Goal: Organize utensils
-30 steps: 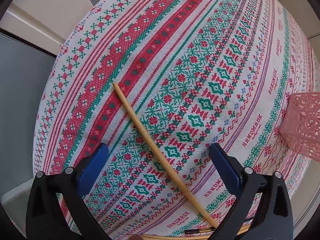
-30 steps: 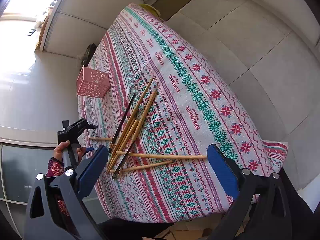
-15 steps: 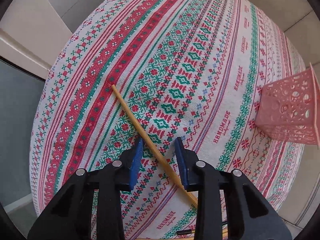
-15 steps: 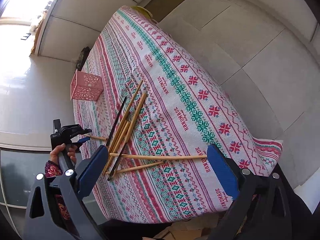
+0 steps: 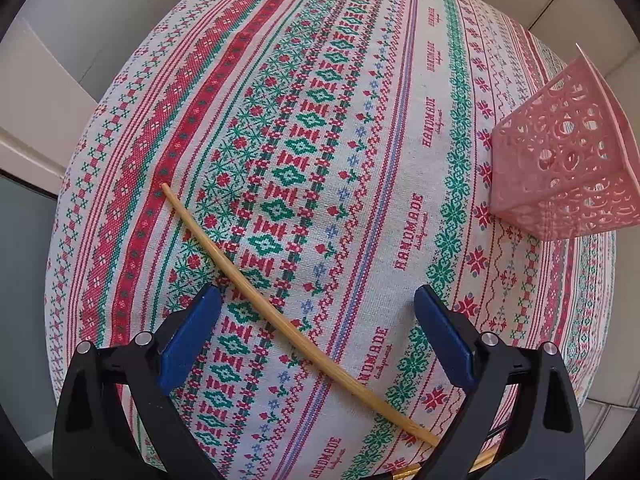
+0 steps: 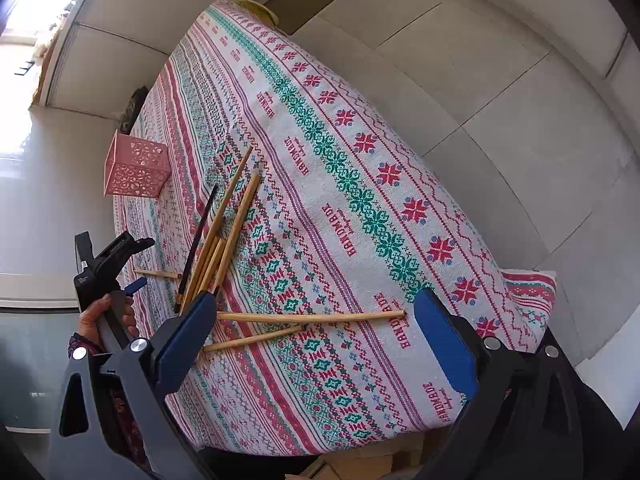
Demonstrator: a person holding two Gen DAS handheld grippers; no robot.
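A single wooden chopstick (image 5: 280, 312) lies flat on the patterned tablecloth (image 5: 360, 120), running diagonally between the jaws of my left gripper (image 5: 318, 308), which is open and holds nothing. A pink perforated holder (image 5: 568, 160) stands at the right; it also shows in the right wrist view (image 6: 136, 168). Several wooden chopsticks (image 6: 228, 236) and one dark chopstick (image 6: 198, 244) lie in a loose pile beside two crossed wooden ones (image 6: 312, 318). My right gripper (image 6: 316, 320) is open and empty, held above the table's near end. The left gripper (image 6: 132, 264) shows beside the pile.
The tablecloth (image 6: 360, 200) hangs over the table's edges. Tiled floor (image 6: 500, 100) lies to the right of the table. A grey panel (image 5: 24, 280) is at the left beyond the table edge.
My left gripper closed around the single chopstick half a second ago and has opened wide again; the chopstick still lies on the cloth. The view has shifted toward the pink holder. My right gripper moved only slightly.
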